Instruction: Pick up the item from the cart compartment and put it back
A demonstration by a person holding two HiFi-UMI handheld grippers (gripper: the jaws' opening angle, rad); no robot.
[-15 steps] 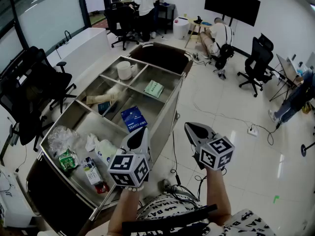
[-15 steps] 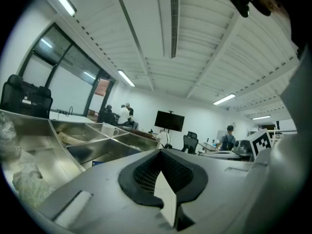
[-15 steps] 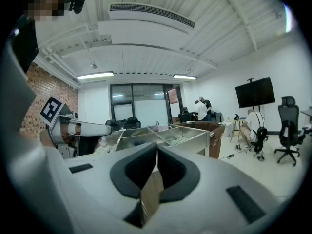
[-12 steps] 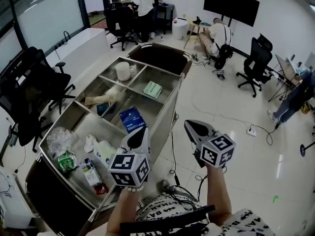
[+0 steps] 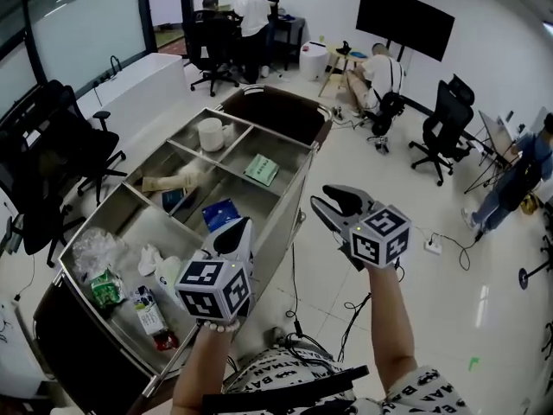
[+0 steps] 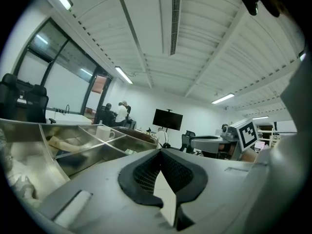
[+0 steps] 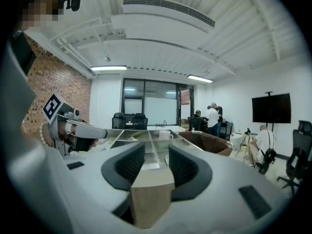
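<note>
Person standing at the near right corner of a steel cart (image 5: 294,199), a claw in each hand. Left claw (image 5: 238,228), pads pressed together and empty, hangs over the cart's near end. Right claw (image 5: 333,202), jaws apart with nothing between them, is off the cart's right side, above the floor. Nothing is picked up yet; this looks like the approach. Which item is meant is unclear. A blue packet (image 5: 219,213) lies in the cart's middle compartment (image 5: 251,194), just beyond the left claw. Next, a claw probably has to dip into that compartment, opened wide, and close on the packet.
</note>
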